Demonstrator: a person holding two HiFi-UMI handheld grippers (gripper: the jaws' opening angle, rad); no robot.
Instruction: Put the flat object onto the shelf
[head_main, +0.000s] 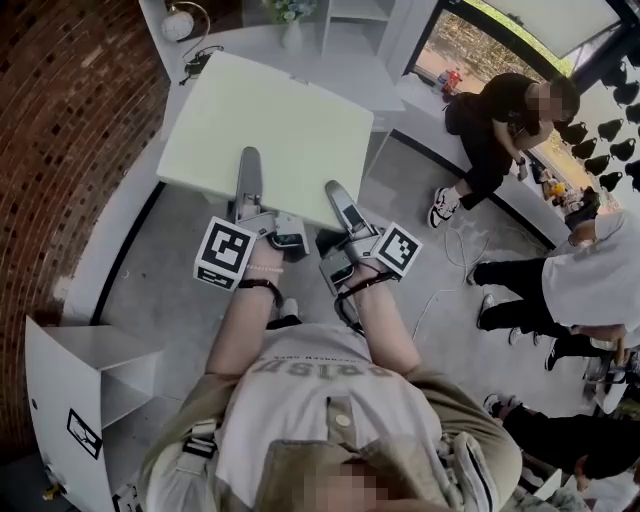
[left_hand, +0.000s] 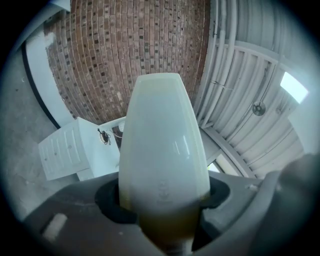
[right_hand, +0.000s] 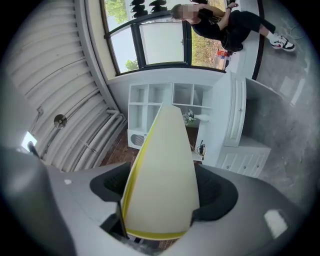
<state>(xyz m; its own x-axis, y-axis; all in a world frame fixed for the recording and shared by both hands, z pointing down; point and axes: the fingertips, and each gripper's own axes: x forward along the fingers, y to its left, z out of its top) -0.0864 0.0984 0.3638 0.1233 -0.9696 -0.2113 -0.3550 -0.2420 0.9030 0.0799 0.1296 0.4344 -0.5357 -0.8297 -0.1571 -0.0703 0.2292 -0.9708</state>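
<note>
The head camera looks steeply down onto the board, upper centre of frame. Each gripper camera sits close behind its jaws, looking along that same board, which all three views share.

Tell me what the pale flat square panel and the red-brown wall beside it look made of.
Pale flat square panel: likely foam board or light plastic, smooth face with a faint sheen, yellow edge strip in the right gripper view; uncertain. Red-brown wall: brick, rough, with mortar joints showing.

Pale square board held level
</note>
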